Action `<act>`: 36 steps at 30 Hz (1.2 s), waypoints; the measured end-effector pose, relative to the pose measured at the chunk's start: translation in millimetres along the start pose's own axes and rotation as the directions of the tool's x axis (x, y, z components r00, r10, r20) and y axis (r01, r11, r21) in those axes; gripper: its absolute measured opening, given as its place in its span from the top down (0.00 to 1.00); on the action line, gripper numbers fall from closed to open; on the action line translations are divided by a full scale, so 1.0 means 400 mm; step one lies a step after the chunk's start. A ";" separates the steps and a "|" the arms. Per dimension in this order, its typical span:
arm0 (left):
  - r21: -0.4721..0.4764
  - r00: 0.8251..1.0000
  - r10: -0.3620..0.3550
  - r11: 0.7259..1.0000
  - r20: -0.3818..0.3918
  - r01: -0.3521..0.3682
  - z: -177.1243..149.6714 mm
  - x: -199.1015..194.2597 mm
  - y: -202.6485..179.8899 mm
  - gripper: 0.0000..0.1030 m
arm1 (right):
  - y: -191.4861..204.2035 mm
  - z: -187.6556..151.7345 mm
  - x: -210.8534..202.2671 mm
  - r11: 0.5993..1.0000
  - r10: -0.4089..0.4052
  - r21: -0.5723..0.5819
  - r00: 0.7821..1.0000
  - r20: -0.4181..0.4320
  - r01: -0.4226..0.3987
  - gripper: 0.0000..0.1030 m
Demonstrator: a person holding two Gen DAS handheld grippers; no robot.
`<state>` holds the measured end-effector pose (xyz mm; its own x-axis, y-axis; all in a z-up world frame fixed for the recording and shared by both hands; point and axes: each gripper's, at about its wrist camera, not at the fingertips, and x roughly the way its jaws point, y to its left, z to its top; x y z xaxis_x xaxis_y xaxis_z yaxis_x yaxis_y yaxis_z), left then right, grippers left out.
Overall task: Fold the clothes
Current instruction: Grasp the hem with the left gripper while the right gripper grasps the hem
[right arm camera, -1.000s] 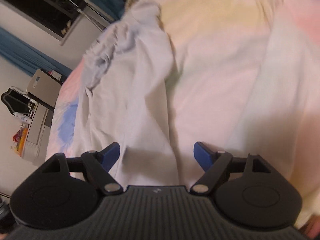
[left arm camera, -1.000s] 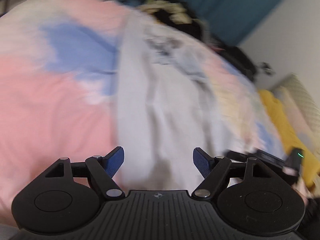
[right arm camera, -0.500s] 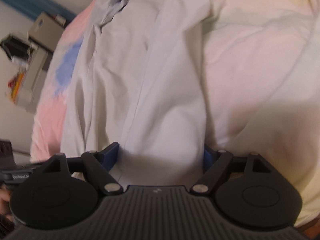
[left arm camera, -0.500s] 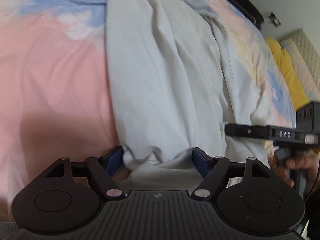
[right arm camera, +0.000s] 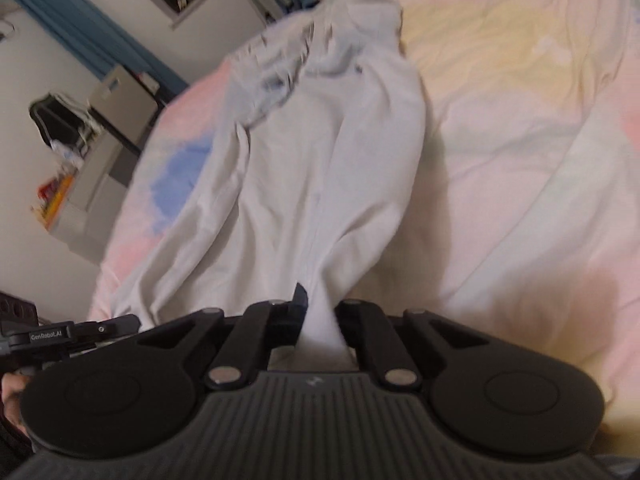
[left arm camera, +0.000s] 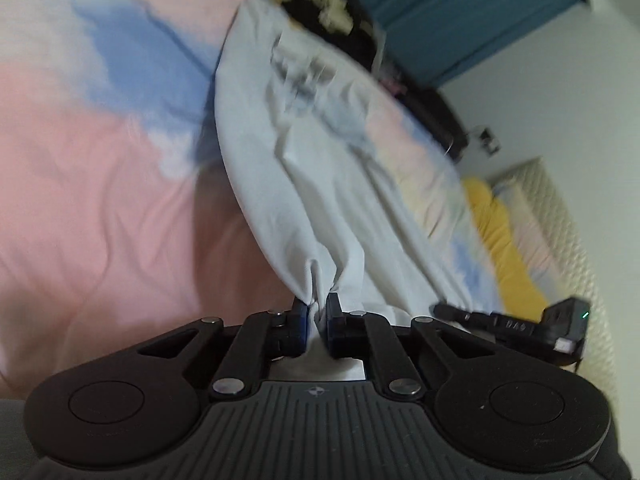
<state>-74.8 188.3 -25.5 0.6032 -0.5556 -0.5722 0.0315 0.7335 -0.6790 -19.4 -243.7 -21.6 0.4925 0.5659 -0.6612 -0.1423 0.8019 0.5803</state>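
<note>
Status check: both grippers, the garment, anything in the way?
Left gripper shut on the pale garment. Right gripper shut on it too. Garment trails away across the pastel bedspread. Nothing in the way.

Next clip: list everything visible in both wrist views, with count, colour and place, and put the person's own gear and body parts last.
Garment: one, pale grey-white, lying lengthwise on the bed, near edge pinched up.
Bedspread: one, pastel pink, blue and yellow patches, under the garment.
Curtain: teal-blue, behind the bed.
Dark pile with cream trim: one, far end of the bed; blurred.
Yellow cloth: one, right of the bed.
Grey cabinet: one, beside the bed, by the wall.
Left gripper: black, blue pads, shut on the garment.
Right gripper: black, shut on the garment.
Hand: one, partly seen at the right view's left edge.
</note>
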 end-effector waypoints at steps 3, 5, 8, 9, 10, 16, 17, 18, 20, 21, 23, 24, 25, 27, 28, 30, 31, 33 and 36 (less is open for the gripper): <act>-0.012 0.998 -0.039 0.999 0.055 0.039 -0.001 -0.081 -0.018 0.91 | 0.000 0.022 -0.073 0.998 0.048 0.032 0.997 0.065 -0.050 0.94; -0.012 0.995 -0.068 0.998 0.070 0.069 -0.017 -0.124 -0.036 0.91 | 0.013 0.021 -0.119 0.996 0.083 0.024 0.992 0.090 -0.086 0.94; -0.003 0.991 -0.105 0.994 0.083 0.105 -0.065 -0.192 -0.052 0.91 | 0.038 0.001 -0.186 0.992 0.125 -0.005 0.986 0.108 -0.125 0.94; -0.001 0.989 -0.119 0.993 0.086 0.120 -0.084 -0.217 -0.053 0.91 | 0.039 -0.017 -0.204 0.991 0.132 -0.009 0.986 0.099 -0.132 0.94; -0.004 0.988 -0.133 0.991 0.084 0.134 -0.103 -0.236 -0.051 0.91 | 0.039 -0.036 -0.221 0.991 0.137 -0.012 0.987 0.087 -0.136 0.94; -0.050 0.983 -0.162 0.985 0.084 0.166 -0.107 -0.252 -0.022 0.92 | -0.014 -0.098 -0.279 0.981 0.169 0.084 0.984 0.052 -0.173 0.94; -0.048 0.983 -0.163 0.985 0.084 0.167 -0.090 -0.242 -0.022 0.92 | -0.004 -0.100 -0.263 0.979 0.174 0.100 0.983 0.062 -0.180 0.94; -0.042 0.983 -0.162 0.985 0.082 0.166 -0.070 -0.231 -0.023 0.91 | -0.002 -0.086 -0.258 0.977 0.175 0.113 0.981 0.079 -0.184 0.94; -0.041 0.984 -0.159 0.986 0.079 0.163 -0.022 -0.201 -0.022 0.91 | -0.007 -0.042 -0.240 0.972 0.173 0.138 0.978 0.116 -0.188 0.94; -0.049 0.984 -0.158 0.986 0.079 0.163 0.007 -0.181 -0.017 0.91 | -0.009 -0.020 -0.230 0.970 0.171 0.151 0.976 0.135 -0.191 0.94; -0.071 0.984 -0.154 0.985 0.085 0.160 0.070 -0.138 -0.004 0.91 | -0.015 0.030 -0.204 0.964 0.167 0.178 0.971 0.172 -0.198 0.94; -0.086 0.984 -0.152 0.983 0.092 0.160 0.102 -0.115 0.006 0.91 | -0.019 0.056 -0.190 0.961 0.165 0.192 0.968 0.190 -0.201 0.94; -0.101 0.983 -0.151 0.982 0.099 0.161 0.134 -0.091 0.015 0.91 | -0.032 0.080 -0.160 0.957 0.161 0.210 0.967 0.196 -0.202 0.94; -0.129 0.981 -0.151 0.978 0.119 0.166 0.195 -0.044 0.031 0.91 | -0.062 0.129 -0.094 0.948 0.153 0.247 0.967 0.202 -0.202 0.93; -0.138 0.980 -0.151 0.976 0.132 0.169 0.224 -0.017 0.039 0.92 | -0.077 0.154 -0.061 0.943 0.150 0.266 0.967 0.205 -0.202 0.92; -0.150 0.976 -0.149 0.973 0.161 0.174 0.282 0.040 0.055 0.91 | -0.108 0.203 0.006 0.931 0.142 0.303 0.967 0.211 -0.202 0.91; -0.164 0.975 -0.145 0.971 0.167 0.173 0.309 0.073 0.070 0.91 | -0.123 0.227 0.039 0.925 0.138 0.321 0.967 0.214 -0.203 0.91; -0.193 0.977 -0.126 0.968 0.169 0.159 0.362 0.146 0.102 0.91 | -0.153 0.276 0.105 0.912 0.129 0.357 0.967 0.219 -0.203 0.91; -0.221 0.986 -0.068 0.970 0.155 0.102 0.423 0.261 0.161 0.91 | -0.199 0.349 0.205 0.889 0.117 0.410 0.967 0.226 -0.203 0.90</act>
<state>125.2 243.8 -51.0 0.7157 -0.5372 -0.4463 -0.0840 0.5682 -0.8186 152.2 -287.8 -55.5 0.6541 0.5973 -0.4641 0.1252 0.5195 0.8452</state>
